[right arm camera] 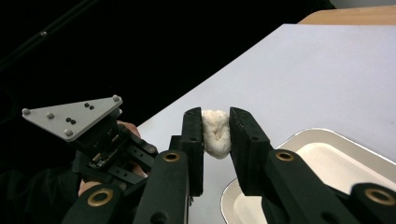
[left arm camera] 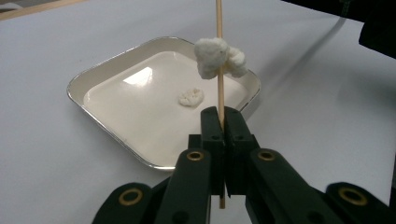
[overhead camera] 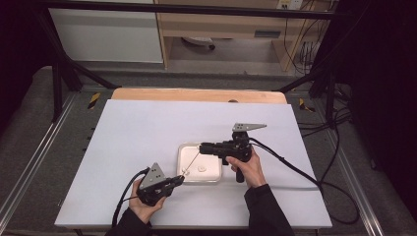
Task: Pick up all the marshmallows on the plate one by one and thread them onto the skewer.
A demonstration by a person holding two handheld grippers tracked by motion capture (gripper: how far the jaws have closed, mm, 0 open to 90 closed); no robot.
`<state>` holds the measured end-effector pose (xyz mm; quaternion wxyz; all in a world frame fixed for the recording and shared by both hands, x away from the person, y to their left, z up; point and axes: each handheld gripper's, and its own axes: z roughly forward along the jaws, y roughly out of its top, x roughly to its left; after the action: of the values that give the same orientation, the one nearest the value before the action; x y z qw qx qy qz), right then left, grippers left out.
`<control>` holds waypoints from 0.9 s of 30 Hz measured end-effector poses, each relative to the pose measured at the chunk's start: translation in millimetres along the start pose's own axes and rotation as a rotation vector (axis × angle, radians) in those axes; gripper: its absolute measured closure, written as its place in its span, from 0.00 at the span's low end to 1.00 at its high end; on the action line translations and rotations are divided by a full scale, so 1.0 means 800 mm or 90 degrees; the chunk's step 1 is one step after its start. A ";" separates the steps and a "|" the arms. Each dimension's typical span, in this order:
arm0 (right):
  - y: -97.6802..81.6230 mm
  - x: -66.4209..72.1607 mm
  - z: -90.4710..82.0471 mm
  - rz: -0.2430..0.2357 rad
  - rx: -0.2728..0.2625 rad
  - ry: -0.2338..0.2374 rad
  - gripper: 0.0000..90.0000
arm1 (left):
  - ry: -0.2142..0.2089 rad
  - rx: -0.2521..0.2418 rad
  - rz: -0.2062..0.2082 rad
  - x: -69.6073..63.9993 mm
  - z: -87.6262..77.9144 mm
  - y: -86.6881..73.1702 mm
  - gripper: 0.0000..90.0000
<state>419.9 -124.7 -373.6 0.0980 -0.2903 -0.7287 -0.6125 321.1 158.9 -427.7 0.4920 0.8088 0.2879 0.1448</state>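
Two grippers work over a white tabletop (overhead camera: 147, 147), one in each of the person's hands. In the high view the left gripper (overhead camera: 181, 180) sits at about 7 o'clock from the metal tray (overhead camera: 183, 150), its nose just beside the tray's near left corner. Its jaws are fully closed on a thin wooden skewer (left arm camera: 220, 88), which in the left gripper view runs straight up from between them towards 12 o'clock. A white puffy lump (left arm camera: 212, 57) is threaded on the skewer partway up, with a second white bit (left arm camera: 237, 61) touching it at its 3 o'clock side.

The right gripper (overhead camera: 201, 147) reaches in level from the tray's 3 o'clock side, the hand (overhead camera: 248, 164) gripping its handle just beside the tray's right edge. In the right gripper view its jaws (right arm camera: 215, 133) stand a little way apart and press on both sides of a white lump (right arm camera: 216, 132) between them; the left gripper (right arm camera: 100, 140) lies beyond at about 8 o'clock. The skewer itself is too thin to make out there.

Inside the tray, another small white piece (left arm camera: 191, 97) lies flat on the pale floor, near the centre and apart from the skewer. In the high view the skewer (overhead camera: 193, 161) slants across the tray's left half between the two grippers.
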 end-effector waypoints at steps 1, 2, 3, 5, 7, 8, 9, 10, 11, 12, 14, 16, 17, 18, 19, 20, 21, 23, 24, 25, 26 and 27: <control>-0.001 0.000 0.000 0.000 0.003 0.000 0.85 | 0.000 0.001 -0.001 0.000 0.000 0.000 0.98; -0.002 0.001 0.001 0.000 0.003 0.001 0.85 | 0.001 0.002 -0.001 0.000 0.000 0.000 0.98; -0.003 0.001 0.001 0.000 0.003 0.003 0.86 | 0.000 0.002 -0.002 -0.001 0.000 0.000 0.98; -0.005 0.003 0.002 -0.001 0.003 0.004 0.86 | 0.000 0.003 -0.004 -0.001 0.001 0.000 0.98; -0.007 0.004 0.002 0.000 0.004 0.002 0.86 | -0.001 0.004 -0.005 -0.002 0.002 0.000 0.98; -0.007 0.004 0.002 -0.003 0.003 0.001 0.87 | 0.000 0.005 -0.006 -0.002 0.002 0.000 0.98; -0.008 0.004 0.002 -0.002 0.004 0.001 0.87 | 0.000 0.005 -0.007 -0.002 0.002 0.000 0.98; -0.009 0.004 0.002 -0.002 0.004 -0.001 0.87 | 0.000 0.005 -0.007 -0.003 0.002 0.000 0.98; -0.010 0.004 0.003 -0.001 0.004 -0.004 0.87 | 0.000 0.003 -0.007 -0.003 0.002 0.000 0.98; -0.011 0.004 0.003 0.000 0.002 -0.003 0.87 | 0.000 0.003 -0.009 -0.004 0.002 0.000 0.98; -0.011 0.004 0.003 0.001 0.001 0.000 0.87 | -0.002 0.002 -0.008 -0.004 0.002 0.001 0.98; -0.012 0.003 0.003 0.003 0.001 0.001 0.87 | -0.002 0.003 -0.010 -0.004 0.003 0.001 0.98; -0.012 0.003 0.004 0.002 0.002 0.000 0.87 | -0.003 0.004 -0.009 -0.004 0.003 0.001 0.98; -0.012 0.003 0.004 0.003 0.002 0.000 0.87 | -0.002 0.004 -0.010 -0.004 0.004 0.001 0.98; -0.013 0.003 0.004 0.002 0.001 0.000 0.87 | -0.001 0.004 -0.010 -0.005 0.003 0.001 0.98; -0.014 0.004 0.004 0.005 0.001 0.000 0.87 | -0.001 0.004 -0.008 -0.005 0.003 0.001 0.98; -0.014 0.004 0.005 0.004 0.000 0.001 0.88 | 0.000 0.003 -0.008 -0.006 0.003 0.001 0.98; -0.015 0.004 0.005 0.004 -0.001 0.004 0.88 | 0.000 0.002 -0.009 -0.006 0.003 0.001 0.98; -0.015 0.005 0.005 0.005 -0.001 0.004 0.88 | 0.000 0.002 -0.010 -0.006 0.002 0.001 0.98; -0.016 0.005 0.006 0.005 -0.002 0.003 0.88 | 0.000 0.004 -0.009 -0.006 0.003 0.001 0.98; -0.016 0.005 0.006 0.002 -0.002 0.004 0.88 | 0.001 0.005 -0.009 -0.006 0.003 0.001 0.98; -0.017 0.006 0.006 0.001 0.000 0.003 0.88 | 0.000 0.006 -0.008 -0.006 0.003 0.001 0.98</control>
<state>409.9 -120.1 -383.7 0.1002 -0.2890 -0.7282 -0.6133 319.0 154.2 -428.1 0.4893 0.8092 0.2934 0.1408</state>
